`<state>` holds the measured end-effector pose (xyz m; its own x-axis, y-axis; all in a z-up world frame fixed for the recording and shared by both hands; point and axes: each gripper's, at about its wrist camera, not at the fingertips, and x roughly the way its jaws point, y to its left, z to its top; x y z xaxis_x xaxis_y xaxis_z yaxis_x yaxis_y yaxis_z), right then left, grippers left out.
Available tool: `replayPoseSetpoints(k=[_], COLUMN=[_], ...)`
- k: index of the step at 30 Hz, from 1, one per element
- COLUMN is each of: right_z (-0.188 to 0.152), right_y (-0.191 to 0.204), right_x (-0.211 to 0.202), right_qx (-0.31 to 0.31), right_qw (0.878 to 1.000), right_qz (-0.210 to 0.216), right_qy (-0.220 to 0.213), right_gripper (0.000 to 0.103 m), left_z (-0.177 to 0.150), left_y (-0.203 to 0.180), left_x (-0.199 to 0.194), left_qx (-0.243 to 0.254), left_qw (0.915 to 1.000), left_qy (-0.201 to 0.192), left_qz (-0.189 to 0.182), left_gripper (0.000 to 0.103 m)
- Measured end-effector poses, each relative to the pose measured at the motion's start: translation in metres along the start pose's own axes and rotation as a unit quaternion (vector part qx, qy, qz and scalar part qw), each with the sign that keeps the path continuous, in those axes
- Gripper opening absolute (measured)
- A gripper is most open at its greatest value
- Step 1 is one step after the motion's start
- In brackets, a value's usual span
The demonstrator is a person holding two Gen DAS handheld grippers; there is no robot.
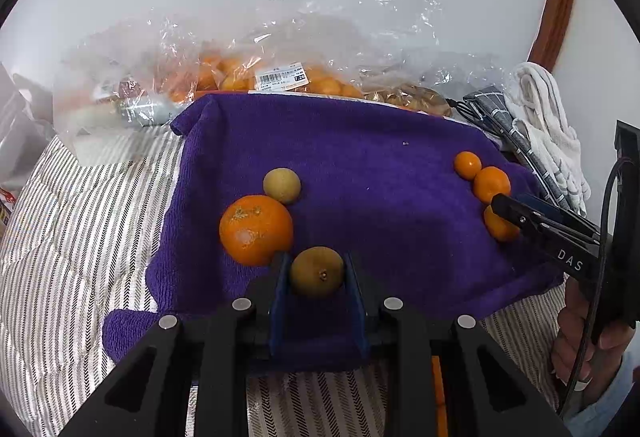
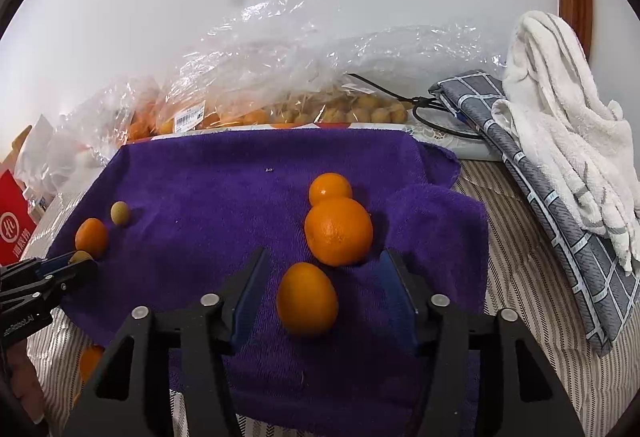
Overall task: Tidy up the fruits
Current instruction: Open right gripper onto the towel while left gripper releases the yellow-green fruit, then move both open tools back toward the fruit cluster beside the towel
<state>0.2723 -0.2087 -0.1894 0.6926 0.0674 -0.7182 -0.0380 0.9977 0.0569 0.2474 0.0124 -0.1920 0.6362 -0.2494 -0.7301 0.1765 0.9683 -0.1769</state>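
Observation:
A purple towel (image 1: 380,157) (image 2: 200,197) lies on striped bedding with fruit on it. My left gripper (image 1: 316,265) is shut on a small brown round fruit (image 1: 316,271). Just left of it sit a large orange (image 1: 256,229) and a second brown fruit (image 1: 282,185). My right gripper (image 2: 326,255) stands open around an oval orange (image 2: 307,299) lying on the towel, and neither pad touches it. Ahead of it a bigger orange (image 2: 338,231) and a small one (image 2: 330,189) touch each other. In the right wrist view the left gripper (image 2: 76,265) shows at the far left.
Clear plastic bags (image 1: 248,77) (image 2: 280,97) of oranges and brown fruit lie along the wall behind the towel. A white towel (image 2: 568,125) and a grey checked cloth (image 2: 552,197) lie at the right, a black cable (image 2: 424,113) beside them. A red box (image 2: 12,225) stands at the left.

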Motion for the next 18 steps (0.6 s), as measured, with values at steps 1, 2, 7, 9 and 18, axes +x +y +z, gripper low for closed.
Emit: replayPoseSetpoints(k=[1, 2, 7, 9, 18], right_z=[0.0, 0.0, -0.001, -0.001, -0.004], right_y=[0.0, 0.0, 0.004, 0.006, 0.017], right_x=[-0.001, -0.002, -0.005, -0.007, -0.025], right_qx=[0.001, 0.001, -0.005, -0.01, -0.02], right_qw=[1.0, 1.0, 1.0, 1.0, 0.999], right_qz=[0.0, 0.0, -0.006, -0.011, 0.002], right_qy=[-0.002, -0.003, -0.004, -0.009, -0.034], right_gripper=[0.061, 0.062, 0.067, 0.068, 0.068], left_z=[0.0, 0.0, 0.0, 0.0, 0.003], left_y=[0.0, 0.0, -0.002, -0.003, -0.005], left_x=[0.0, 0.0, -0.002, -0.004, -0.022], left_qx=[0.0, 0.0, 0.002, 0.004, 0.009], left_qw=[1.0, 1.0, 1.0, 1.0, 0.9985], left_qy=[-0.001, -0.001, -0.002, -0.008, -0.052], left_qz=[0.001, 0.002, 0.006, 0.003, -0.009], left_gripper=[0.026, 0.026, 0.026, 0.026, 0.034])
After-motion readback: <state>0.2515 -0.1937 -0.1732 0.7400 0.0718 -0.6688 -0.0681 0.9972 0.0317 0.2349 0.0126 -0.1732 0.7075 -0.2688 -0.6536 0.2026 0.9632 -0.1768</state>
